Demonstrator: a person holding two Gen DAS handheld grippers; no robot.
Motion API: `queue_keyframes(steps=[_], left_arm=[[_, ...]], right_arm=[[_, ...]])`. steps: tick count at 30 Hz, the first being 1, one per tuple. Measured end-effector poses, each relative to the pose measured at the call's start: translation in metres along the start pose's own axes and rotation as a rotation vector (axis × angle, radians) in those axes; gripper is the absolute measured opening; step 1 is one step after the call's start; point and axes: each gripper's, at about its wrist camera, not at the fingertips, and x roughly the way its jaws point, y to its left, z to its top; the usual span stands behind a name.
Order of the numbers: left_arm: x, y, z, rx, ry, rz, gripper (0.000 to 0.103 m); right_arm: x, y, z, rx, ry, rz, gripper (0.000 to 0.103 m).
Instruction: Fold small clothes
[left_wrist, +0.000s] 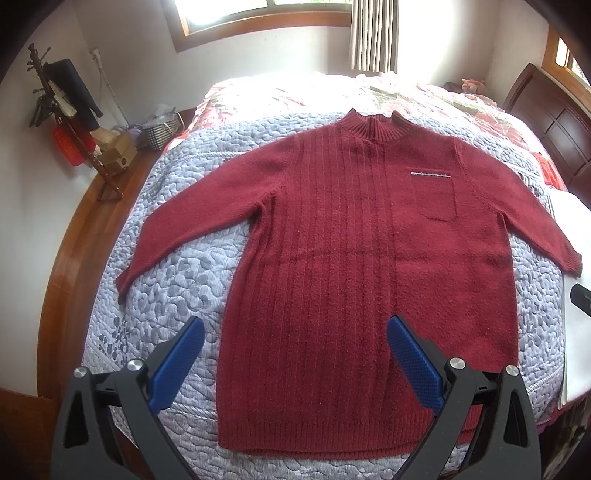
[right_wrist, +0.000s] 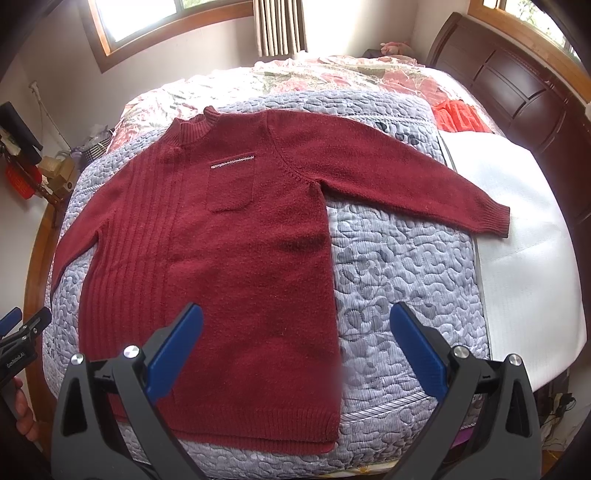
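A dark red knit sweater (left_wrist: 351, 258) (right_wrist: 221, 258) lies flat and face up on a grey quilted cover (left_wrist: 177, 280) (right_wrist: 399, 266). Its collar points away from me and both sleeves are spread out. It has a chest pocket (left_wrist: 434, 195) (right_wrist: 231, 184) with white trim. My left gripper (left_wrist: 295, 321) hovers open above the hem's left half, holding nothing. My right gripper (right_wrist: 295, 310) hovers open above the hem's right edge, also holding nothing. The left gripper (right_wrist: 20, 332) also shows at the left edge of the right wrist view, with a hand (right_wrist: 24, 413) below it.
The bed has a wooden frame (left_wrist: 74, 258) on the left and a dark headboard (right_wrist: 517, 85) on the right. A white pad (right_wrist: 524, 236) lies along the right side, with an orange-red cloth (right_wrist: 460, 116) beyond it. A coat stand (left_wrist: 70, 122) and a basket (left_wrist: 160, 129) stand at the left.
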Motion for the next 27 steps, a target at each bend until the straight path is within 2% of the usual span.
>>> queue_keyframes(steps=[6, 9, 16, 20, 22, 27], left_arm=[[0.005, -0.012, 0.003, 0.022, -0.004, 0.019, 0.099], [0.015, -0.03, 0.01, 0.035, 0.016, 0.013, 0.099], [0.044, -0.11, 0.051, 0.075, -0.012, -0.023, 0.099], [0.064, -0.173, 0.08, 0.1, -0.035, -0.068, 0.099], [0.072, -0.205, 0.092, 0.112, -0.041, -0.085, 0.099], [0.087, -0.27, 0.115, 0.133, -0.059, -0.123, 0.099]], right_arm=[[0.008, -0.01, 0.002, 0.013, 0.01, 0.015, 0.1], [0.022, -0.04, 0.01, 0.049, 0.016, 0.005, 0.1], [0.061, -0.195, 0.053, 0.238, -0.003, -0.11, 0.1], [0.1, -0.281, 0.071, 0.325, 0.051, -0.062, 0.1], [0.118, -0.316, 0.076, 0.358, 0.084, -0.048, 0.1], [0.152, -0.38, 0.086, 0.366, 0.137, -0.101, 0.1]])
